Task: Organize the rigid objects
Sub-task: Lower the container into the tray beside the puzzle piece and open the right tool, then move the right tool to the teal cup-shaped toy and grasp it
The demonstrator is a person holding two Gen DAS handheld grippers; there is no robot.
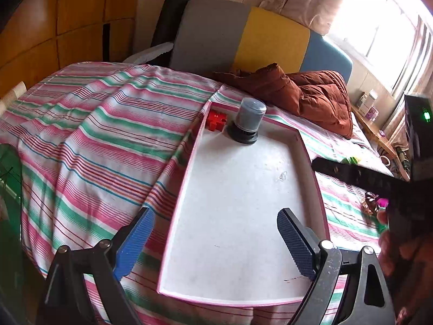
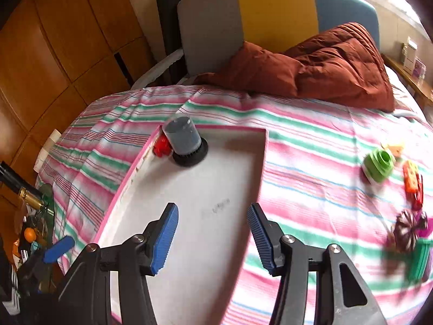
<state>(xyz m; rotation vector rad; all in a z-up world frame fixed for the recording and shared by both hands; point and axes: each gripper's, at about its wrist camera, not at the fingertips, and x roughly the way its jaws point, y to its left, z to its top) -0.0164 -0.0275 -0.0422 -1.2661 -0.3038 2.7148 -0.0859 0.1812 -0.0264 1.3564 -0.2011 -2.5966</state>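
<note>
A white tray with a pink rim [image 1: 243, 203] [image 2: 203, 216] lies on a striped bedsheet. At its far end stand a grey cylinder on a black base [image 1: 247, 122] [image 2: 185, 140] and a red block [image 1: 215, 120] [image 2: 161, 146]. My left gripper [image 1: 216, 230] is open and empty over the tray's near end. My right gripper [image 2: 212, 233] is open and empty over the tray's right side. On the sheet to the right lie a green ring piece [image 2: 379, 165], an orange toy [image 2: 412, 181] and a dark ribbed object [image 2: 407, 230].
A brown quilt [image 2: 324, 67] is bunched at the head of the bed before a grey, yellow and blue headboard [image 2: 270, 13]. A wooden wardrobe [image 2: 54, 54] stands left. A cluttered side table [image 2: 32, 230] sits at the lower left.
</note>
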